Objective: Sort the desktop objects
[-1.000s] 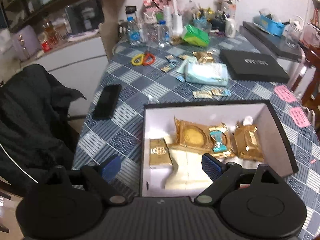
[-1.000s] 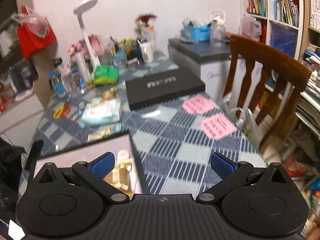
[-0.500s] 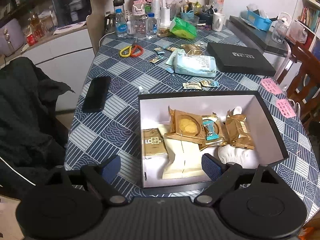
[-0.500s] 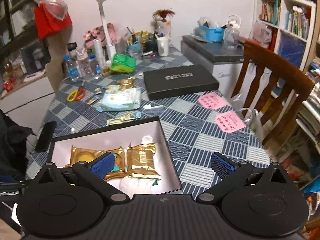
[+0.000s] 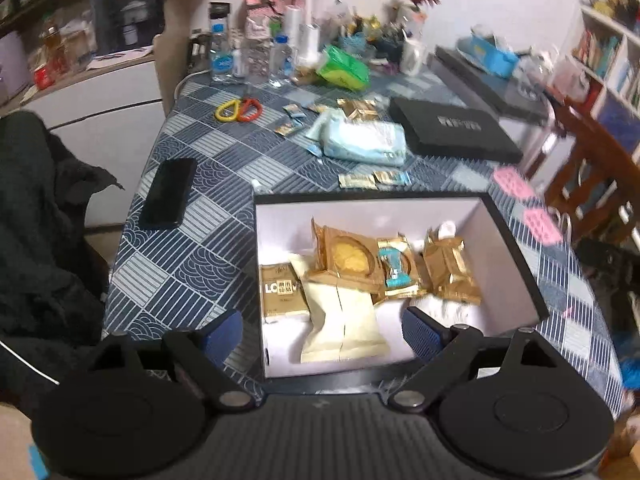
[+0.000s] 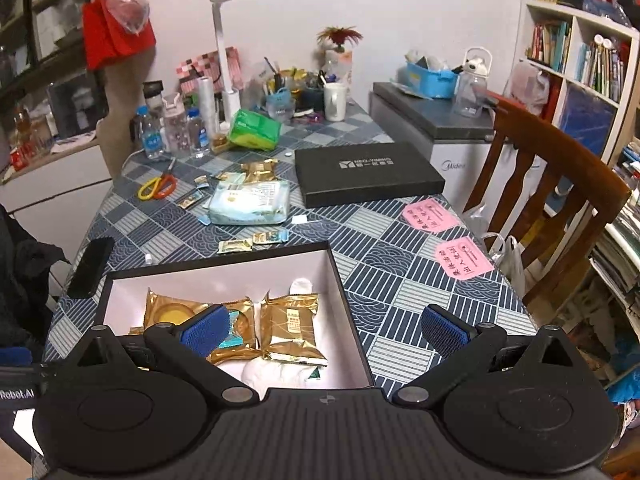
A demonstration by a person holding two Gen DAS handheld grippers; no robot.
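The open box (image 5: 512, 240), white inside and black-rimmed, sits low and centre in both views on the blue patterned tabletop (image 5: 192, 248), holding gold snack packets (image 5: 348, 256) and a cream pouch (image 5: 344, 320). Above it in the frame lie two small sachets (image 6: 252, 242), a pale blue wipes pack (image 6: 250, 202) and scissors (image 6: 158, 188). The left gripper (image 5: 322, 330) and right gripper (image 6: 324, 332) both hover with jaws spread wide, holding nothing.
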